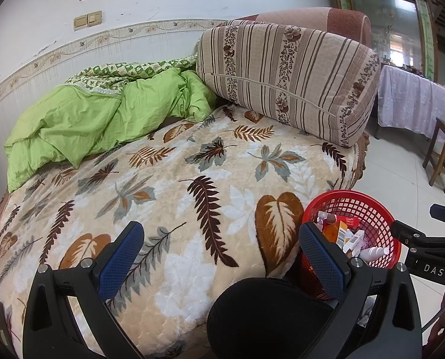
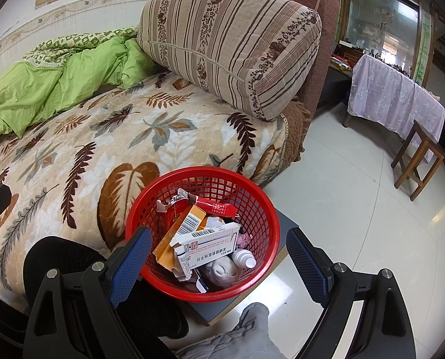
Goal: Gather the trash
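Both the left gripper (image 1: 221, 257) and the right gripper (image 2: 219, 261) gape wide and empty, the red basket (image 2: 270, 209) of trash lying nearer the right one, just ahead between its fingers.

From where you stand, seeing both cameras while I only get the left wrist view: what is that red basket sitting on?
Observer: The red basket stands on a small grey stand beside the bed, not on the floor.
Operator: What's deep inside it?
Observer: Under the white medicine box lies a crumpled grey wad, next to a small white bottle.
Operator: Is the other gripper holding anything?
Observer: No. The right gripper is open and empty, its fingers either side of the basket.
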Motion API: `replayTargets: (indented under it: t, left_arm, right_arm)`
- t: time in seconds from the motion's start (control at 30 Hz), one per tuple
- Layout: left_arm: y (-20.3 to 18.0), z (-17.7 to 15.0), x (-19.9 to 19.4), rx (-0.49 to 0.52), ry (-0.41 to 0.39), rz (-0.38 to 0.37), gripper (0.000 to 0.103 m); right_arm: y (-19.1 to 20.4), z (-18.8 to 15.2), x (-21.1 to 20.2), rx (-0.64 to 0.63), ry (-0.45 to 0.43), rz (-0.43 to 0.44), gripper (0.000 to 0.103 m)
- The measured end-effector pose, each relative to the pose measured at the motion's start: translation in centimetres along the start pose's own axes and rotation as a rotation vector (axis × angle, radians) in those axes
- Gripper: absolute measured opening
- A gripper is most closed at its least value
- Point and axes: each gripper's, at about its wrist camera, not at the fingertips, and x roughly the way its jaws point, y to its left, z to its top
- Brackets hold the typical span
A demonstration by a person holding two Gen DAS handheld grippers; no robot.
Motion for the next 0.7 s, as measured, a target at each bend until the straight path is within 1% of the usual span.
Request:
replayTargets:
  t: [0.2,0.3,0.33,0.4,0.43,0.53,0.57,0.63,0.7]
  left_arm:
    - [-0.2,0.1,0.2,-0.029,0.020,-0.028,0.103]
    - [0.8,0.2,0.6,-0.079,0.037,-0.036,0.103]
    - [1.6,0.2,0.8,-0.111,0.042,-0.031,0.103]
    - [3.4,0.2,0.9,-0.162,0.045,-0.010,0.103]
    - [4.4,0.1,0.9,-0.196,0.047,0.004,0.103]
    - [8.6,-0.6,1.4,-0.326,0.069,0.070,0.103]
    - [10.4,-1.1,1.7,-0.377,0.087,0.108,0.103]
    - [13.3,-2.0,2.6,-0.441,0.137,0.183,0.103]
    - [16.1,-3.2,3.7,-0.491,0.179,0.271,0.103]
  right_arm:
    - [0.1,0.0,0.1,-0.001,-0.002,0.012,0.093]
    - [0.8,0.6,0.4,-0.020,-0.010,0.065,0.093]
    - [1.1,0.9,0.5,-0.025,-0.014,0.083,0.093]
    - [2.1,1.9,0.8,-0.025,-0.021,0.147,0.093]
    - [2.6,2.5,0.9,-0.023,-0.023,0.188,0.093]
    - [4.9,4.3,1.5,-0.011,-0.036,0.361,0.095]
    - [6.2,4.9,1.8,-0.019,-0.034,0.376,0.099]
    - [9.6,5.9,2.5,-0.081,-0.040,0.366,0.099]
    - [13.7,6.8,3.4,-0.159,-0.051,0.389,0.099]
